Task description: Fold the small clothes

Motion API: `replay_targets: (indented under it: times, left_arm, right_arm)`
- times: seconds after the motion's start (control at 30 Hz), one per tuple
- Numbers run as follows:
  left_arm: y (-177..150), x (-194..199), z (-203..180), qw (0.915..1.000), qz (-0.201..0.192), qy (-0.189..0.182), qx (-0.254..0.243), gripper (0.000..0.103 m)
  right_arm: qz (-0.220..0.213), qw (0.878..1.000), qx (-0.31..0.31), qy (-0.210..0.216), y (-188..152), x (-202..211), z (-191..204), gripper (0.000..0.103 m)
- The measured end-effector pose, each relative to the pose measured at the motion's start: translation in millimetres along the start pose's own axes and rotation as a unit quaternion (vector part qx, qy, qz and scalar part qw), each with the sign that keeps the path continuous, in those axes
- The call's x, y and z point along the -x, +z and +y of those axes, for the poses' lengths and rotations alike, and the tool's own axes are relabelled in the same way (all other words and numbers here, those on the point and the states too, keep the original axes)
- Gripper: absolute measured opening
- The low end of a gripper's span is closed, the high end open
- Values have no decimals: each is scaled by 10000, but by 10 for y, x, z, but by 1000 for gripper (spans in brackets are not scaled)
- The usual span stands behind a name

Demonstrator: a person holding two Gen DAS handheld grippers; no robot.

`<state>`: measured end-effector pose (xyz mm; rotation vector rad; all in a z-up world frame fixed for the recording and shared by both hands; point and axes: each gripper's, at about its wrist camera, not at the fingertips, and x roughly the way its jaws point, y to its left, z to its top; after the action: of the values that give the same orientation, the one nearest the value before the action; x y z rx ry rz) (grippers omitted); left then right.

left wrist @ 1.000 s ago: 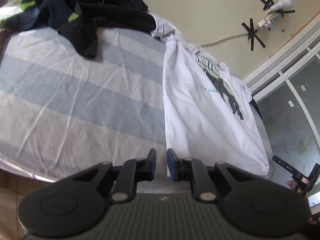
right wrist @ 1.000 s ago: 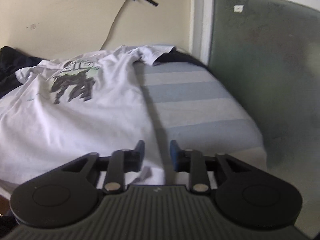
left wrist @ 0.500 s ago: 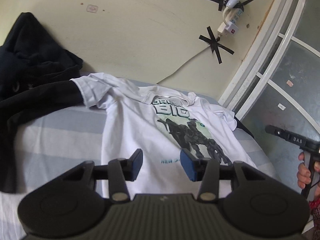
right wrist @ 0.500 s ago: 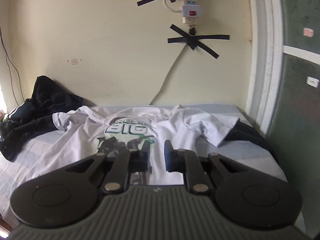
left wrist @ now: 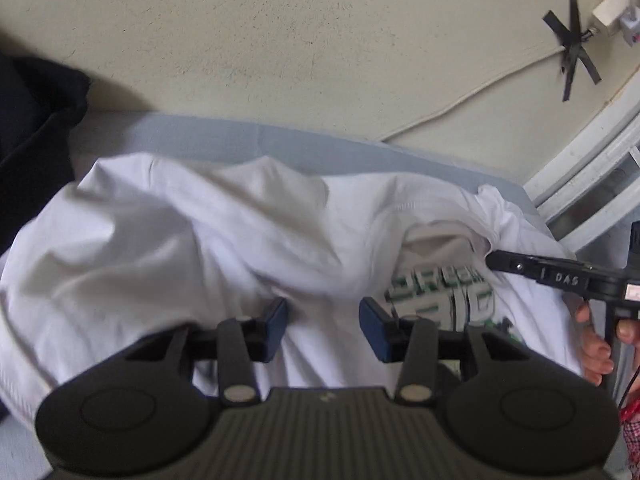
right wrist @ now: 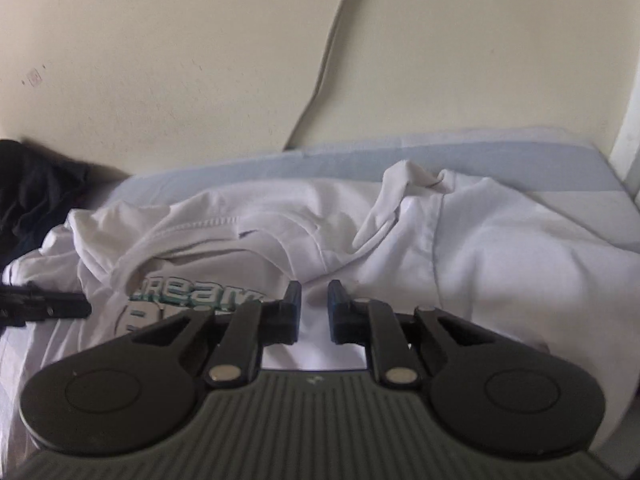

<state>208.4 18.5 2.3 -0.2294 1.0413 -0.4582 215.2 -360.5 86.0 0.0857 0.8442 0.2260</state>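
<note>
So the white t-shirt (left wrist: pixel 200 248) is lying rumpled on the bed (right wrist: pixel 500 152), up against the wall (left wrist: pixel 280 40), with its green print near the collar facing up. The left tool (left wrist: pixel 323 322) sits low over the shirt's shoulder area, fingers wide apart, nothing between them. The right tool (right wrist: pixel 314 312) is over the shirt too, fingers closer but still gapped. Dark clothes (right wrist: pixel 28 184) are piled at the far left.

White printed T-shirt (left wrist: pixel 224 240) rumpled, spread on striped bed, collar toward wall.
</note>
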Motion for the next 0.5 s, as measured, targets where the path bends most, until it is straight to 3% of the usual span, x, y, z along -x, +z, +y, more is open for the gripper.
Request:
replay_targets:
  times: [0.07, 0.13, 0.2, 0.23, 0.3, 0.4, 0.5]
  left_arm:
    - [295, -126, -24, 9991, -399, -110, 114, 44]
    - [540, -202, -25, 9943, -1023, 202, 208, 44]
    - [626, -172, 88, 9863, -1425, 457, 698, 48]
    - [603, -108, 176, 9831, -1517, 286, 987, 49]
    - [463, 72, 268, 9791, -1687, -125, 1131, 51]
    - [92, 396, 241, 9767, -1960, 44, 877, 59]
    - [-365, 706, 248, 9790, -1861, -158, 816, 59]
  right_arm:
    - [-243, 9996, 10, 114, 219, -205, -26, 15]
    - [-892, 9959, -148, -15, 553, -317, -56, 17]
    - [-1378, 9881, -568, -389, 741, -334, -128, 20]
    - [-1444, 9862, -753, -308, 767, -305, -173, 20]
    - [-1437, 9862, -816, -107, 688, -166, -213, 20]
    - [-1383, 9891, -493, -37, 363, 124, -165, 21]
    - [-1155, 9921, -459, 147, 7, 371, -31, 21]
